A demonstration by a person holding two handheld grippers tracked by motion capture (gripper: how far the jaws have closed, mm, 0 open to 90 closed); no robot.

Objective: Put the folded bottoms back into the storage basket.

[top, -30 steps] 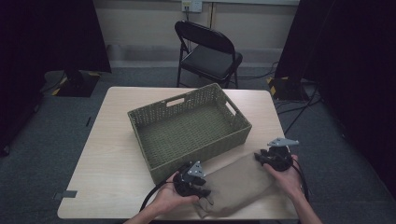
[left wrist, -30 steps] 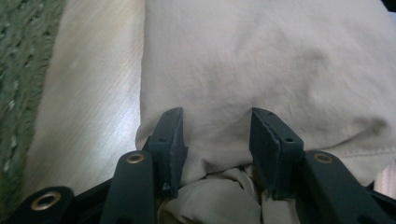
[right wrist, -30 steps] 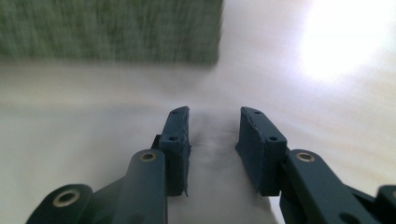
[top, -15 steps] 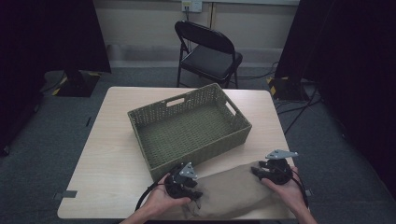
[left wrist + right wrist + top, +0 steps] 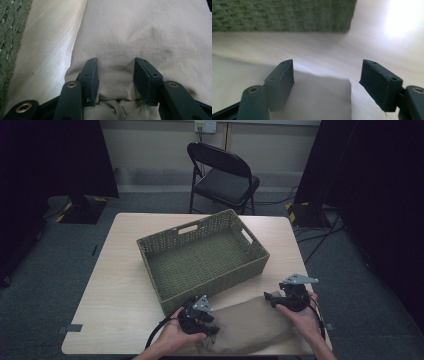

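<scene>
The left claw [image 5: 210,329] is clamped on a bunched fold of the beige cloth [image 5: 250,325], which stretches rightward along the worktop [image 5: 115,290]. The right claw [image 5: 270,299] has just been opening; its jaws stand wide apart over the cloth's far corner, nothing pinched, the woven basket [image 5: 200,257] just beyond.

My setup: light wood table [image 5: 120,285] on grey carpet [image 5: 65,250], 1 black folding chair [image 5: 222,175] behind it, beige wall [image 5: 150,145], black curtains [image 5: 50,155] both sides.

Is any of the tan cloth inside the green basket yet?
No: in the high view the tan cloth lies flat on the table in front of the green basket, whose inside holds nothing.
</scene>
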